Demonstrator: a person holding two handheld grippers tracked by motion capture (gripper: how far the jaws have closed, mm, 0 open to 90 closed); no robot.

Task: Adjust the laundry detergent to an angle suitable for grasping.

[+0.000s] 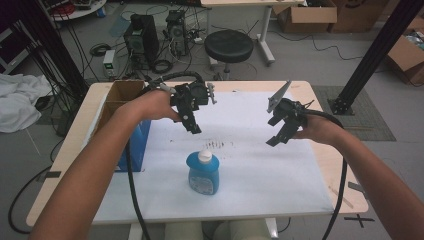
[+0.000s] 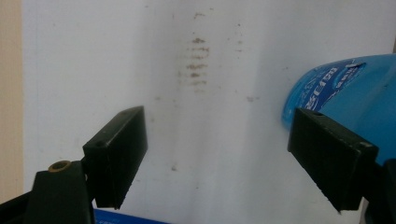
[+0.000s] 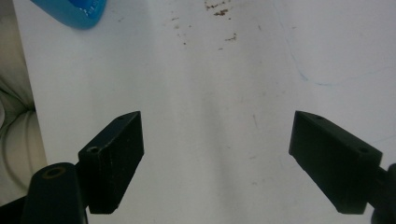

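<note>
both hand-held grippers open, empty

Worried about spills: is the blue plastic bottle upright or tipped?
Upright: the blue plastic bottle stands on its base, white cap on top.

**Camera setup: one overhead, two on the grippers**

High view sits above your side of the table (image 1: 300,90), facing forward and down. It takes in the whole white sheet (image 1: 250,170), your forearms coming up from the bottom edge, and floor clutter beyond the far edge.

Left gripper view rides the left gripper (image 2: 215,154), looking down along its jaws, close over the sheet. The blue bottle (image 2: 355,102) cuts in at its right edge.

Right gripper view rides the right gripper (image 3: 217,161), also close and aimed down at the sheet, bottle at top left.

Shared by all three: the bottle and the brown smudges (image 1: 218,144) on the sheet.
</note>
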